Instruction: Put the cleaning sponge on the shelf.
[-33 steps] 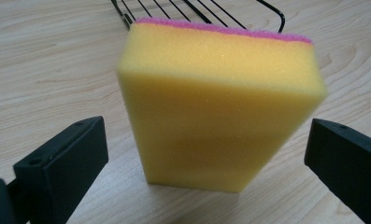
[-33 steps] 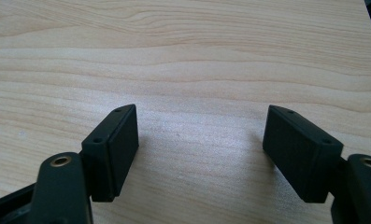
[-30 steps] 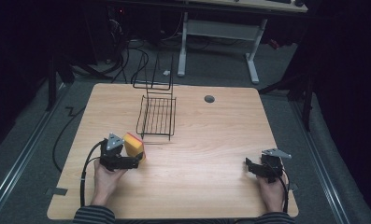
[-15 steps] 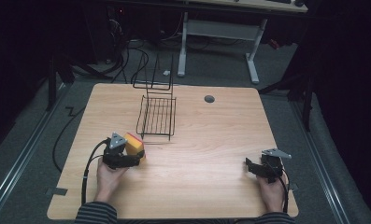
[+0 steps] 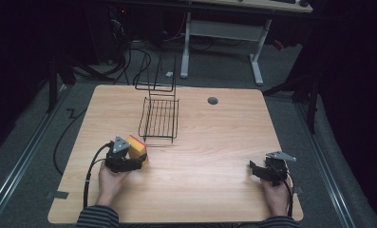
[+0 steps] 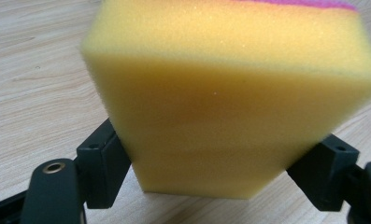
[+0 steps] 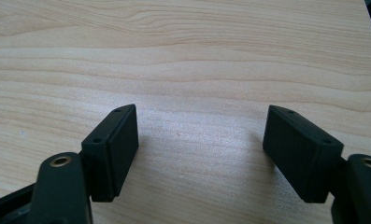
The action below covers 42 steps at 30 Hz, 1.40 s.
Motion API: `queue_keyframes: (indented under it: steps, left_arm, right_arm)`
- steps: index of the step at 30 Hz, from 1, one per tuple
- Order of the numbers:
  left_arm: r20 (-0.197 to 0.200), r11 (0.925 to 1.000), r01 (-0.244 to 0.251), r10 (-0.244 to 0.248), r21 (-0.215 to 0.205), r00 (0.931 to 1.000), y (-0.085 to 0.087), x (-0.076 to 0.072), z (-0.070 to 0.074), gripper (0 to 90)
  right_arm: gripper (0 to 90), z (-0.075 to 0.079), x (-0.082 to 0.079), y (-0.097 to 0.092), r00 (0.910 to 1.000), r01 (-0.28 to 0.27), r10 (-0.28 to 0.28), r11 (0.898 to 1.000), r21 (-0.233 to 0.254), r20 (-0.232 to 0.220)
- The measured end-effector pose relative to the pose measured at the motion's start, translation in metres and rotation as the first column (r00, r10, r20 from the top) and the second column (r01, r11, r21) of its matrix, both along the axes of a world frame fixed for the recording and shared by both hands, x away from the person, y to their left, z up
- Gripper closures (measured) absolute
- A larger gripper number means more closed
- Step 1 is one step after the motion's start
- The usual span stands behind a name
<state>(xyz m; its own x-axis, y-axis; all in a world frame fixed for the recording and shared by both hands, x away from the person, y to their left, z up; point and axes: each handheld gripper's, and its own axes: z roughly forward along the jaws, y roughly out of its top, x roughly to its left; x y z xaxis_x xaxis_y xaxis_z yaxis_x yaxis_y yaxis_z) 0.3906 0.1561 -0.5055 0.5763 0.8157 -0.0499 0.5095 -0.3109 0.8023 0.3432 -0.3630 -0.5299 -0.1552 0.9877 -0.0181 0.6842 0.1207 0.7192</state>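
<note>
A yellow sponge (image 5: 136,147) with a pink top face stands on the wooden table (image 5: 214,147) at the front left. My left gripper (image 5: 137,158) is around it. In the left gripper view both black jaws press against the sides of the sponge (image 6: 230,107), which looms close in front of the camera. My right gripper (image 5: 253,170) rests at the front right of the table, pointing left. In the right gripper view it (image 7: 202,135) stands open over bare wood, with nothing between the jaws.
A black wire rack (image 5: 160,118) stands on the table just behind the sponge, its tall back frame toward the far edge. A round cable hole (image 5: 212,100) sits near the far edge. Beyond the table is a white-legged desk (image 5: 224,28) with cables on the floor.
My left gripper has edged slightly to the right, closer around the sponge. The right gripper has not moved.
</note>
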Motion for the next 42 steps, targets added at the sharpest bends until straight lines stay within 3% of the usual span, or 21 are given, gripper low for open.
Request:
queue_keyframes:
  steps: [14, 22, 28, 32, 42]
  left_arm:
    - [0.014, 0.999, 0.026, -0.026, -0.035, 0.9996, -0.001, -0.01, 0.017, 23.0]
    - [0.053, 0.9991, 0.041, -0.04, -0.015, 0.9978, -0.008, -0.015, 0.033, 23.1]
    - [0.047, 0.9967, 0.067, -0.065, -0.047, 0.9968, -0.011, -0.013, 0.041, 23.1]
    - [0.047, 0.9965, 0.075, -0.073, -0.039, 0.9962, -0.012, -0.011, 0.046, 23.1]
    - [0.059, 0.9941, 0.086, -0.083, -0.065, 0.9948, -0.016, 0.003, 0.062, 23.4]
  right_arm:
    - [27.0, 0.0, 0.0, 0.0, 1.0, 0.0, 0.0, 1.0, 0.0, 0.0]
    - [26.9, 0.0, 0.0, 0.0, 1.0, 0.0, 0.0, 1.0, 0.001, 0.0]
    - [26.9, 0.0, 0.0, 0.0, 1.0, 0.0, 0.0, 1.0, 0.0, 0.0]
    - [26.9, 0.0, 0.0, 0.0, 1.0, 0.0, 0.0, 1.0, 0.001, 0.0]
    - [26.8, 0.0, 0.0, 0.0, 1.0, 0.0, 0.0, 1.0, 0.001, -0.001]
